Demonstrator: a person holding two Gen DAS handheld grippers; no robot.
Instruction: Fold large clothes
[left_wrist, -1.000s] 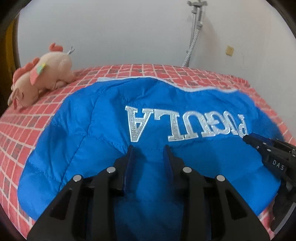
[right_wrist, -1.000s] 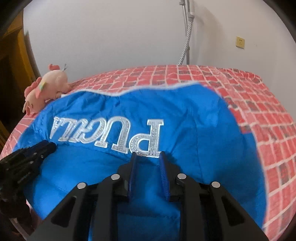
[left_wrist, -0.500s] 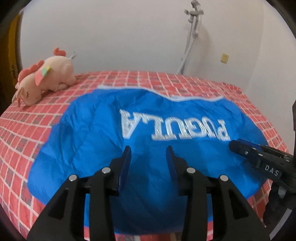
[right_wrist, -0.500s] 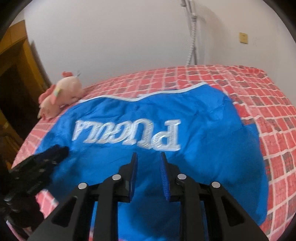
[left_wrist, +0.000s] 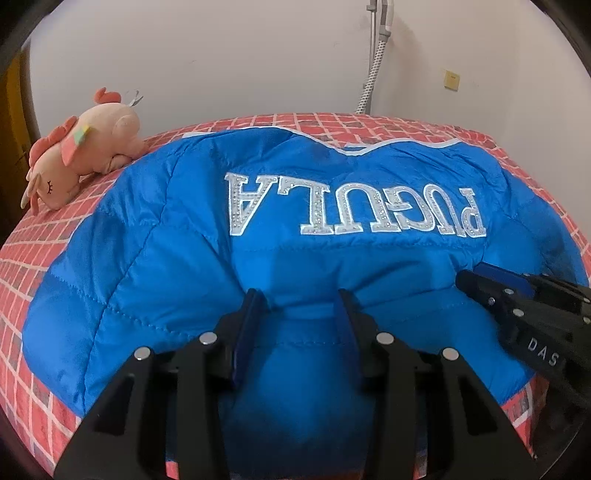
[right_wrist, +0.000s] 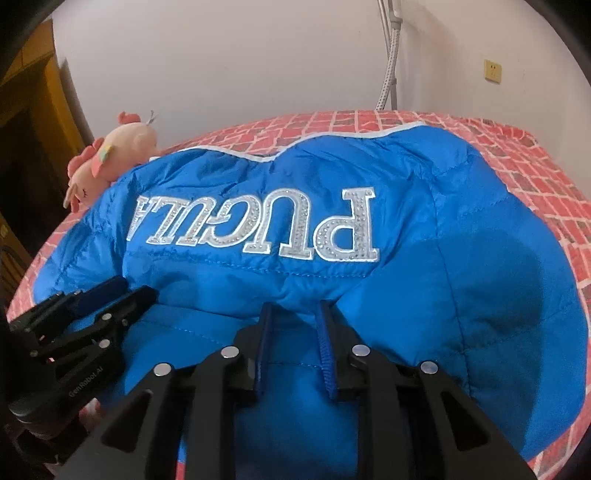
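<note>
A blue quilted jacket (left_wrist: 177, 258) with silver letters lies spread on the bed; it also shows in the right wrist view (right_wrist: 461, 258). My left gripper (left_wrist: 301, 299) is open, its jaws pressed into the jacket's near part with a bulge of fabric between them. My right gripper (right_wrist: 293, 308) is also open with fabric bunched between its jaws. The right gripper shows at the right of the left wrist view (left_wrist: 517, 306), and the left gripper at the left of the right wrist view (right_wrist: 92, 314).
The bed has a red brick-pattern cover (left_wrist: 33, 258). A pink plush toy (left_wrist: 81, 155) lies at the far left of the bed by the wall. A metal hose (left_wrist: 373, 66) runs up the white wall behind. A wooden door frame (right_wrist: 33, 85) stands at the left.
Both grippers have come down and forward onto the jacket's near part. Fabric now bulges between each pair of jaws, where half a second ago they hovered above it.
</note>
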